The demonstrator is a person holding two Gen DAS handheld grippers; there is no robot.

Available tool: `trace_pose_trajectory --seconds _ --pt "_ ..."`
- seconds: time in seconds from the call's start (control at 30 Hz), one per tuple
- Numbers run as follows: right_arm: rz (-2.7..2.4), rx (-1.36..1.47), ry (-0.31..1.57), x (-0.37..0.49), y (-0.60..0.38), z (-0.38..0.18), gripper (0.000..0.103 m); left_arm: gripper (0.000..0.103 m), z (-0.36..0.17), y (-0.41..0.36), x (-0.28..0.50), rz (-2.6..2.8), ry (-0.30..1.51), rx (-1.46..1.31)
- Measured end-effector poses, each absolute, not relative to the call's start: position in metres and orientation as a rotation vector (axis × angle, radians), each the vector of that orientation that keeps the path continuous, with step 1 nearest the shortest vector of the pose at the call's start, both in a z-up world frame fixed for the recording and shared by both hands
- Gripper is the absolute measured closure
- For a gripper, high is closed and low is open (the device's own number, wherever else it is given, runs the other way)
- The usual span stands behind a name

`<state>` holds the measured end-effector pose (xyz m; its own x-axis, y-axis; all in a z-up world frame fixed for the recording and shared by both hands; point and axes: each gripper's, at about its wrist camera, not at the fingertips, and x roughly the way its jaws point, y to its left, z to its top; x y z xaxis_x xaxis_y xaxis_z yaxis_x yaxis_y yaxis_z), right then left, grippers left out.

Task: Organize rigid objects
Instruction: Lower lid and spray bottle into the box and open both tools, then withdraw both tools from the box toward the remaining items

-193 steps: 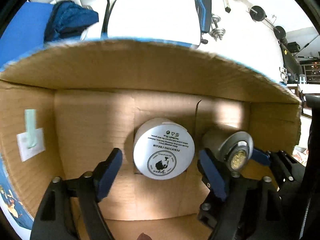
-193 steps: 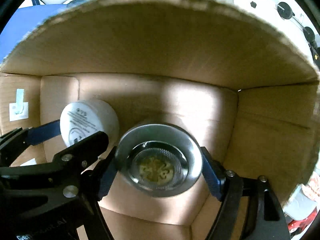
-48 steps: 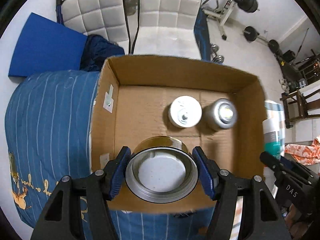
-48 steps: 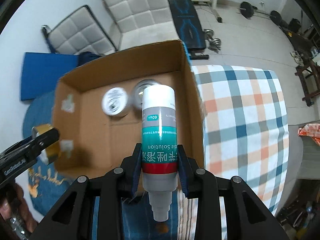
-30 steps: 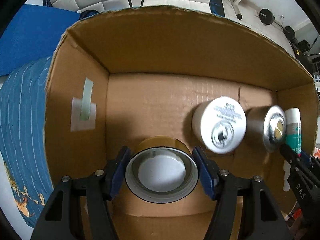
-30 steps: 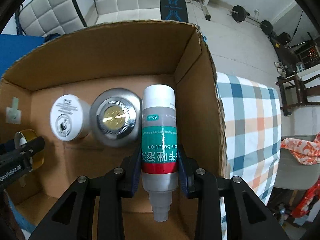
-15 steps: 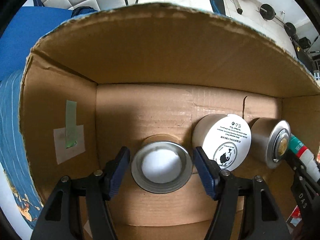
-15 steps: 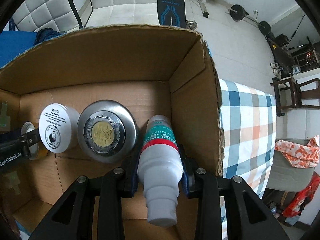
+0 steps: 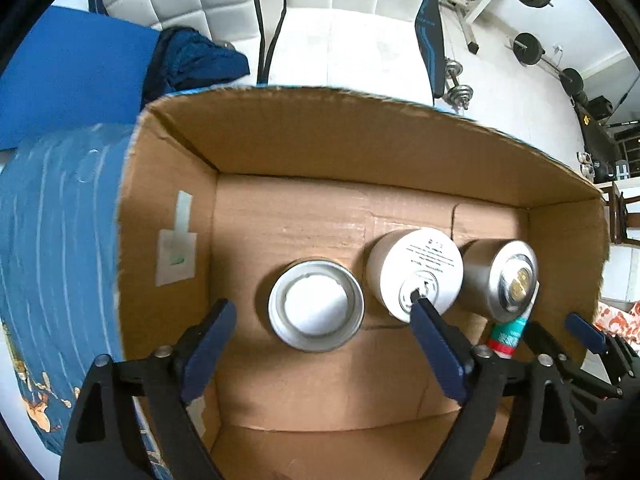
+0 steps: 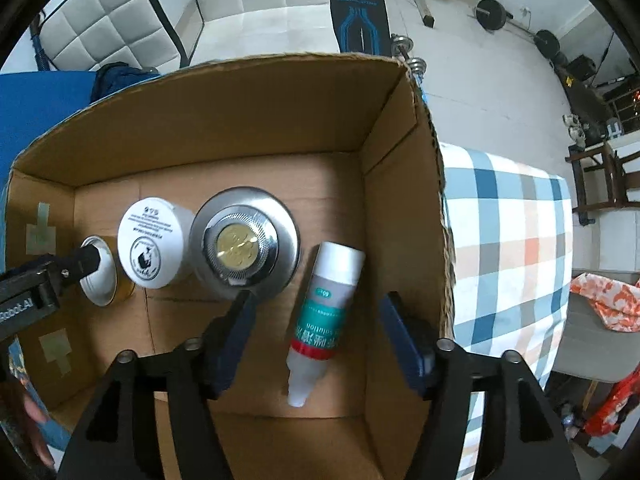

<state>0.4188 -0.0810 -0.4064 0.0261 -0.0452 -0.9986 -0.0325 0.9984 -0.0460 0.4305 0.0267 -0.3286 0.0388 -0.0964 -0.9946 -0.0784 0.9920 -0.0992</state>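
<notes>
Both grippers have let go since half a second ago: the left gripper (image 9: 320,344) gapes around the tin (image 9: 316,305), the right gripper (image 10: 316,336) around the bottle (image 10: 326,312). Lower center of each frame, both rest on the cardboard box (image 10: 280,120) floor, beside the white jar (image 10: 151,248) and silver can (image 10: 244,248).

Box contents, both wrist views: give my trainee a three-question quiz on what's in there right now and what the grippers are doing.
1. True or false: the right gripper is shut on the bottle.
2. How many items are in the box?
3. Which item is nearest the box's right wall? A) white jar B) steel can C) bottle D) amber jar

Key:
1. False: its jaws are spread and the bottle lies on its side on the floor between them, untouched.
2. Four: amber jar, white jar, steel can, bottle.
3. C. The left gripper is open too, jaws either side of the amber jar.
</notes>
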Motion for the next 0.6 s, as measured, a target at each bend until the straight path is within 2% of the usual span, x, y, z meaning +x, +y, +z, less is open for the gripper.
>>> trace_pose_trajectory --seconds 0.13,0.27,0.33,0.4,0.6 --pt "0.011 -0.054 1.538 0.407 -0.077 -0.397 0.026 0.001 -0.308 0.029 0.409 -0.021 1.477 -0.136" --pt "0.033 -0.035 1.528 0.391 -0.075 -0.388 0.018 0.0 -0.287 0.03 0.39 -0.024 1.418 -0.136" --pt "0.048 -0.027 1.524 0.381 -0.072 -0.384 0.005 0.0 -0.281 0.025 0.381 -0.019 1.391 -0.126" --pt "0.059 -0.023 1.51 0.371 -0.068 -0.377 0.0 0.0 -0.273 0.025 0.371 -0.005 1.361 -0.103" --pt "0.077 -0.025 1.47 0.339 -0.062 -0.355 0.0 0.0 -0.251 0.033 0.339 0.023 1.269 -0.078"
